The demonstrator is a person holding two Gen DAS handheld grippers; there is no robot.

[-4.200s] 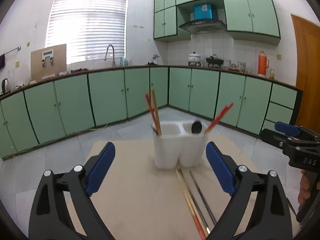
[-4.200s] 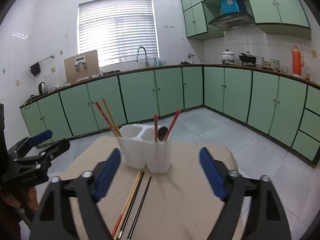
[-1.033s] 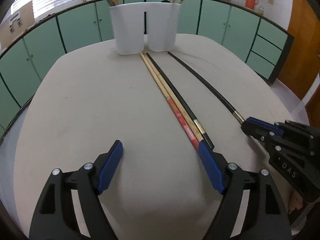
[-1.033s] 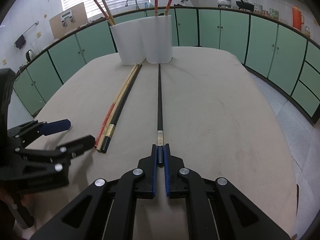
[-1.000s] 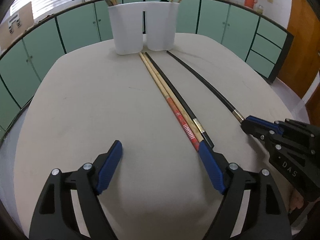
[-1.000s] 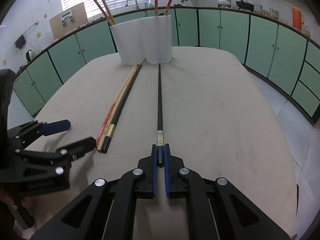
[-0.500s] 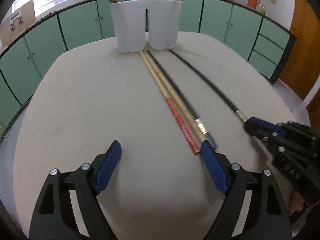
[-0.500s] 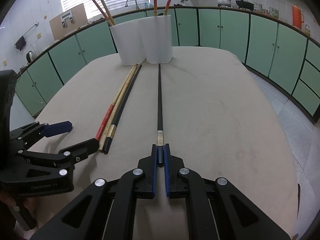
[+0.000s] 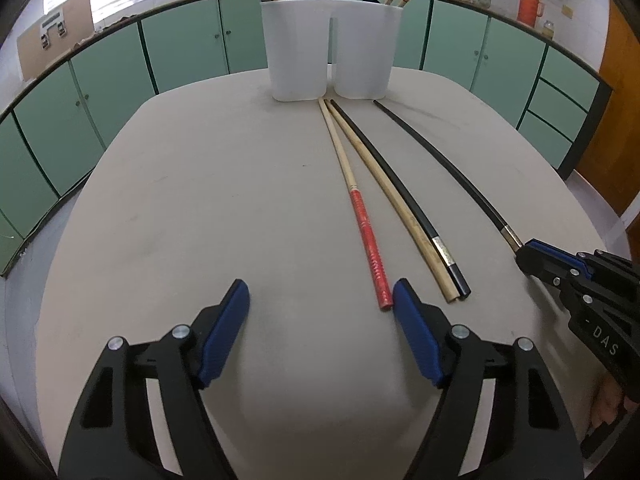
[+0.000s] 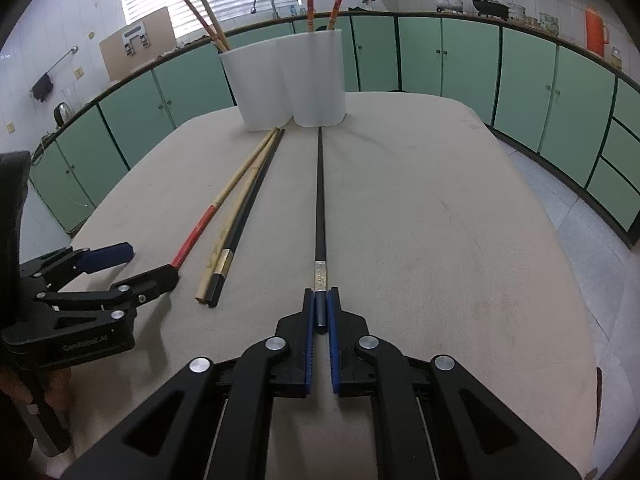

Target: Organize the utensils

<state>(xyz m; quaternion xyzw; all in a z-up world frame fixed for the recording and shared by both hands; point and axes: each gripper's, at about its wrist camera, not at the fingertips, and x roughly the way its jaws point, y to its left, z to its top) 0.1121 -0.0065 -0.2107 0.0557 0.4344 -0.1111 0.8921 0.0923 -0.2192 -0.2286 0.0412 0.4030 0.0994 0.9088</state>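
Observation:
A white two-compartment holder (image 9: 332, 52) (image 10: 288, 80) with several chopsticks upright in it stands at the table's far end. Three chopsticks lie side by side in front of it: a red-ended one (image 9: 362, 216) (image 10: 196, 232), a plain bamboo one (image 9: 384, 184) and a black one with a gold band (image 9: 404, 192). My left gripper (image 9: 320, 296) (image 10: 150, 264) is closing. The red end lies just inside its right finger, and the pads are not pressing on it. My right gripper (image 10: 319, 296) (image 9: 532, 256) is shut on the near end of a separate long black chopstick (image 10: 319, 200) (image 9: 440, 160) lying on the table.
The beige table (image 9: 200, 200) has rounded edges that drop to the tiled floor. Green cabinets ring the room behind it. A person's hand (image 9: 604, 412) holds the right gripper at the lower right of the left wrist view.
The left gripper has come up to the chopstick ends and its jaws have narrowed. The red-ended chopstick's near end has swung left, away from the bamboo one. The right gripper has stayed still.

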